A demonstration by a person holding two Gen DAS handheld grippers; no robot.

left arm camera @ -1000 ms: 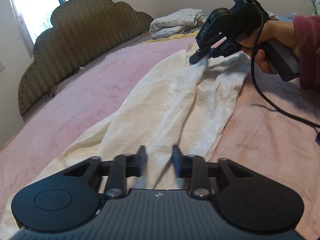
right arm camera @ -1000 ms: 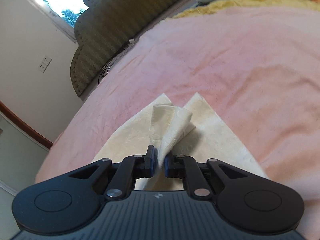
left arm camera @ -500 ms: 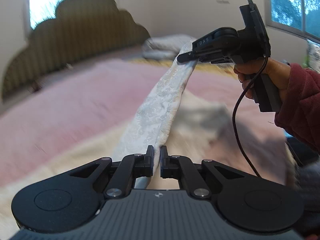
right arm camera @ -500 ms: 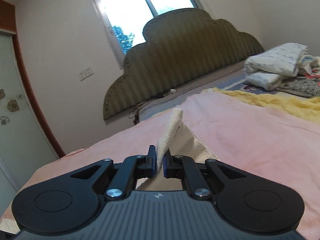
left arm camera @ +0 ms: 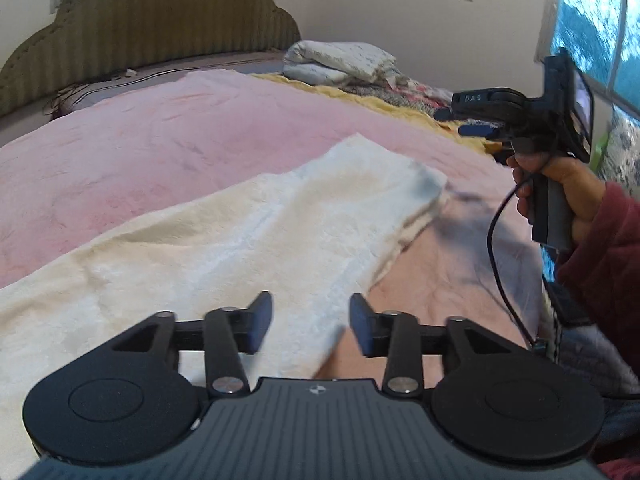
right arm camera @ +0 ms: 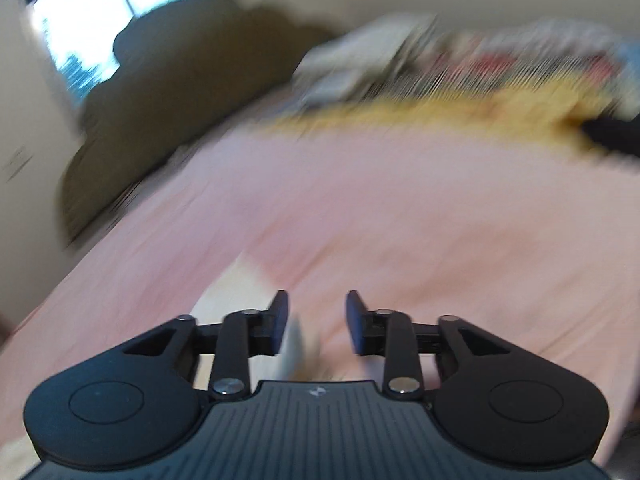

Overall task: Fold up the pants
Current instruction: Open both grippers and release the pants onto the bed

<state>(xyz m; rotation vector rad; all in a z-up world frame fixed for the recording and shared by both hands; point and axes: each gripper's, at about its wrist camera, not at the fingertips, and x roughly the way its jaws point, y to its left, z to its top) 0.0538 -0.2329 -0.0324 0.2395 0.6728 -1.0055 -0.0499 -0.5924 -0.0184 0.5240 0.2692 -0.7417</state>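
Both grippers have just been opening and have let go: half a second ago each pinched a pants edge, lifted. Left gripper (left arm camera: 310, 322) now stands half open over the cloth, nothing pinched. Right gripper (right arm camera: 313, 322) is likewise parted; its view is blurred, so cloth by the left pad is probably just lying below. Pants (left arm camera: 248, 240) lie doubled on the pink bed (left arm camera: 160, 144). That fold looks placed. Long axis runs near-left to far-right, far end by the right hand (left arm camera: 560, 184).
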